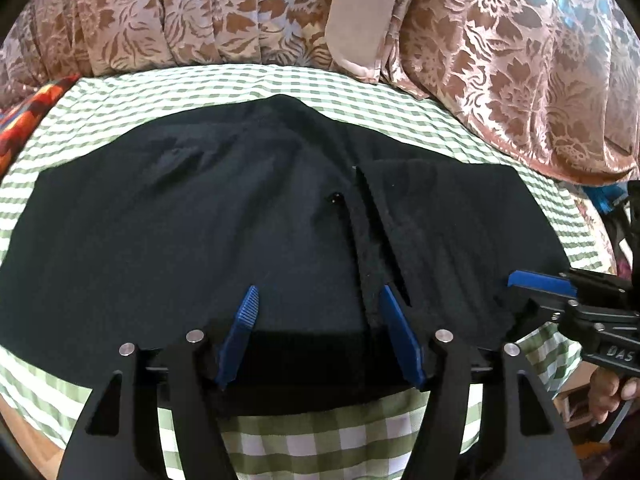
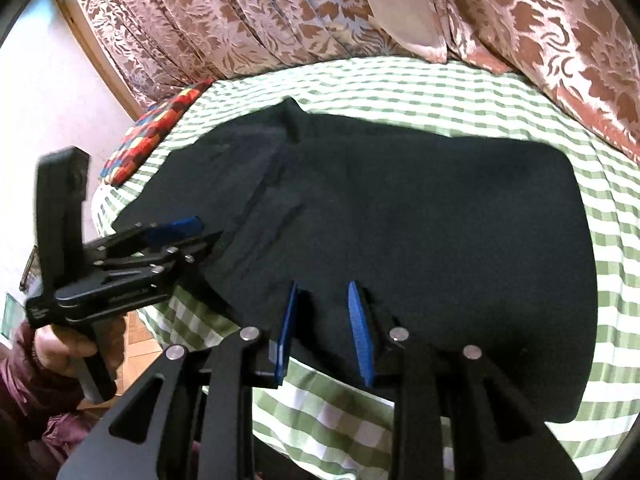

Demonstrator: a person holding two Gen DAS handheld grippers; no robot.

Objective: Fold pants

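Black pants (image 1: 240,216) lie spread across a green-and-white checked cloth (image 1: 320,436); they also show in the right wrist view (image 2: 420,216). My left gripper (image 1: 318,300) is open, its blue fingers just above the pants' near edge by a seam. My right gripper (image 2: 322,292) is open over the near edge of the pants, with fabric between its blue fingers (image 2: 358,332). The right gripper also shows at the right of the left wrist view (image 1: 532,280). The left gripper shows at the left of the right wrist view (image 2: 188,228).
A floral brown curtain (image 1: 500,60) hangs behind the table. A multicoloured patchwork cushion (image 2: 160,132) lies at the far left edge. Wooden floor (image 2: 140,340) shows below the near table edge.
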